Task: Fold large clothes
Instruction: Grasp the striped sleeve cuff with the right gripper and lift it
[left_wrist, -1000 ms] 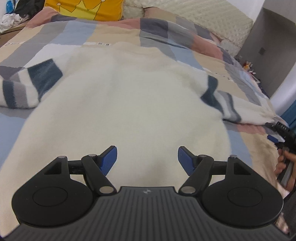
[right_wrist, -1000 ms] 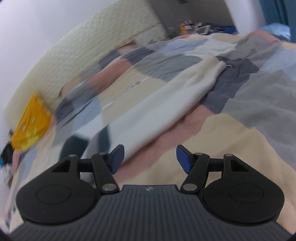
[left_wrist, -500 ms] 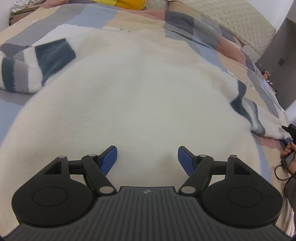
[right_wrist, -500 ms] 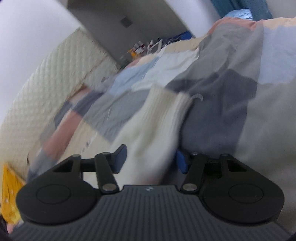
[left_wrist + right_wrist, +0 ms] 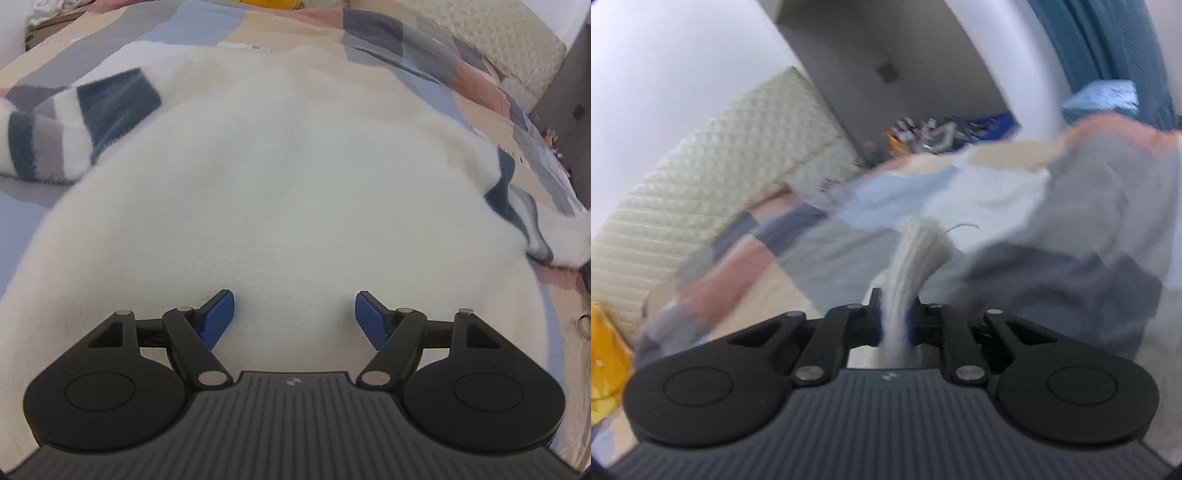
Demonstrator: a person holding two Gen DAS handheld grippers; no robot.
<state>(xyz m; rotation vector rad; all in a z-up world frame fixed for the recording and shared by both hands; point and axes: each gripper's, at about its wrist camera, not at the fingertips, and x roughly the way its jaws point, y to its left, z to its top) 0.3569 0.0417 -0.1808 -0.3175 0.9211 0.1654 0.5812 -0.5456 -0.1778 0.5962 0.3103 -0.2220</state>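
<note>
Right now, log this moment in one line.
left gripper: open over sweater | right gripper: just closed on cuff | bed

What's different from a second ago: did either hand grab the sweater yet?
Yes. The right tongs swung across the bed to the sweater's cream cuff, and their jaws have just been closing; they now pinch it. The left tongs dropped closer over the sweater body, still open and holding nothing. The sweater still lies spread on the patchwork quilt.

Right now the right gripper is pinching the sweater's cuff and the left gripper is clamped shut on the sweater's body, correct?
Not quite. The left gripper is open, its jaws spread above the sweater, as the left wrist view shows. The right gripper has just been closing and does pinch the cuff, per the right wrist view.
</note>
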